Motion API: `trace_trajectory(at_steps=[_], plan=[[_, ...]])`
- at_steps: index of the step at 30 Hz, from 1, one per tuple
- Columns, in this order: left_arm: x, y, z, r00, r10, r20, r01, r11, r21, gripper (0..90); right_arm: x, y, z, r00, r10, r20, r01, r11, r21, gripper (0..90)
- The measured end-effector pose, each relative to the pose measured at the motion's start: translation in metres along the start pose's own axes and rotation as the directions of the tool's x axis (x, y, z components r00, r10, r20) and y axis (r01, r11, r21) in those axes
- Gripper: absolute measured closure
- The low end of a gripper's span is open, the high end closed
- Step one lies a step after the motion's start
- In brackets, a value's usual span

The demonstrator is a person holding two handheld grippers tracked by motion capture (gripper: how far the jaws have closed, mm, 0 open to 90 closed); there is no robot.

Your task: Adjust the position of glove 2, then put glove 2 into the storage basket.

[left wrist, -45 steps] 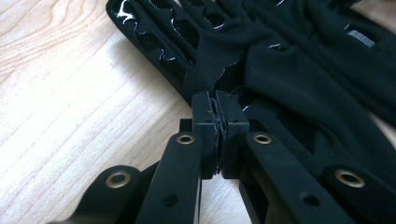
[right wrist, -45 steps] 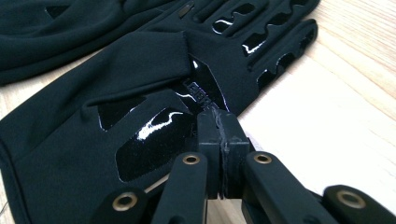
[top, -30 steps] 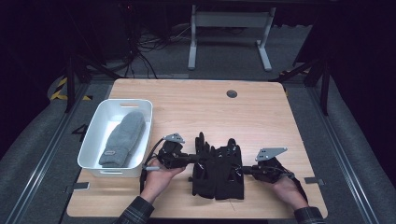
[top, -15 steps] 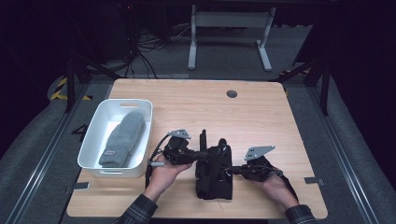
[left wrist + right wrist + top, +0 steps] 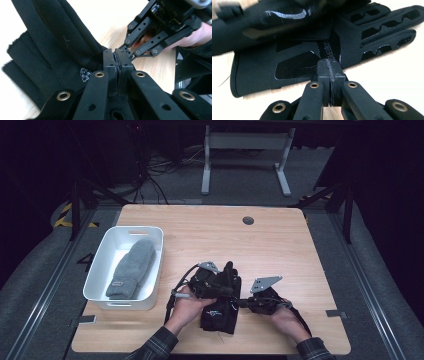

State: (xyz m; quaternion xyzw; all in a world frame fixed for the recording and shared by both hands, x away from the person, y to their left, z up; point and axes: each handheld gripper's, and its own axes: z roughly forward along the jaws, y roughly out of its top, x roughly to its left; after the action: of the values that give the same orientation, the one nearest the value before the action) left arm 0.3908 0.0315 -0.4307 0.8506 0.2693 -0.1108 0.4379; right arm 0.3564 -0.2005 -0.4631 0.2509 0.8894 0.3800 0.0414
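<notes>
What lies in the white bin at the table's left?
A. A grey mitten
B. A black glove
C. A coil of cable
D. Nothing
A: in the high view the white bin holds one grey mitten, lying lengthwise; the black gloves are out on the table between the two grippers.

White bin (image 5: 150,265) walls the left; the tabletop (image 5: 280,245) beyond lies open.

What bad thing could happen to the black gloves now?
Both the left gripper and the right gripper look pinched on the black gloves, so pulling apart might stretch or slip the fabric. The gloves lie near the table's front edge; a tug that way could drop them.
</notes>
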Motion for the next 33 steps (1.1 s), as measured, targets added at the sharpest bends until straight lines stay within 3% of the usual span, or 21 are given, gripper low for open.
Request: trace_trajectory(at_steps=[6,8,10,15,17,21,24,27,29,30,33], plan=[[0.002,-0.002,0.016,0.9998,-0.001,0.019,0.001,1.0,0.008,85.3,0.002,0.002,0.002,1.0,-0.008,-0.005,0.008,1.0,-0.002,90.0],[0.001,-0.002,0.017,0.9999,0.002,0.017,-0.002,1.0,-0.003,78.1,0.001,0.002,-0.001,0.9999,-0.012,0.005,0.012,0.9999,-0.006,90.0],[-0.001,-0.002,0.015,0.9999,0.012,0.009,-0.012,0.9999,-0.002,76.3,-0.002,0.001,-0.009,0.9997,-0.003,0.025,0.004,0.9997,-0.026,88.9],[-0.007,-0.004,0.017,0.9995,0.029,0.01,-0.03,0.9992,0.027,86.8,-0.016,-0.006,-0.027,0.9937,0.037,0.106,-0.03,0.9972,-0.068,71.2],[-0.011,-0.006,0.022,0.9991,0.04,0.016,-0.041,0.9978,0.052,89.2,-0.024,-0.011,-0.034,0.9866,0.063,0.151,-0.052,0.9959,-0.074,58.1],[-0.015,-0.01,0.033,0.9978,0.066,0.002,-0.065,0.9915,0.113,89.5,-0.038,-0.019,-0.041,0.9717,0.109,0.21,-0.093,0.9921,-0.084,44.0],[-0.016,-0.012,0.036,0.998,0.064,0.002,-0.063,0.988,0.141,89.6,-0.047,-0.026,-0.046,0.958,0.135,0.253,-0.119,0.9898,-0.078,39.4],[-0.018,-0.013,0.031,0.9954,0.092,-0.026,-0.086,0.9791,0.184,89.6,-0.056,-0.033,-0.052,0.9447,0.152,0.291,-0.135,0.9878,-0.077,35.6],[-0.017,-0.015,0.028,0.9947,0.099,-0.029,-0.091,0.9758,0.199,89.6,-0.057,-0.035,-0.053,0.9419,0.158,0.297,-0.14,0.987,-0.078,34.4],[-0.017,-0.016,0.026,0.9941,0.102,-0.036,-0.093,0.9753,0.2,89.7,-0.061,-0.037,-0.055,0.9346,0.161,0.317,-0.143,0.9866,-0.078,33.8],[-0.013,-0.019,0.018,0.9919,0.114,-0.054,-0.1,0.9722,0.211,89.6,-0.066,-0.041,-0.057,0.9268,0.167,0.336,-0.152,0.9859,-0.07,32.3]])
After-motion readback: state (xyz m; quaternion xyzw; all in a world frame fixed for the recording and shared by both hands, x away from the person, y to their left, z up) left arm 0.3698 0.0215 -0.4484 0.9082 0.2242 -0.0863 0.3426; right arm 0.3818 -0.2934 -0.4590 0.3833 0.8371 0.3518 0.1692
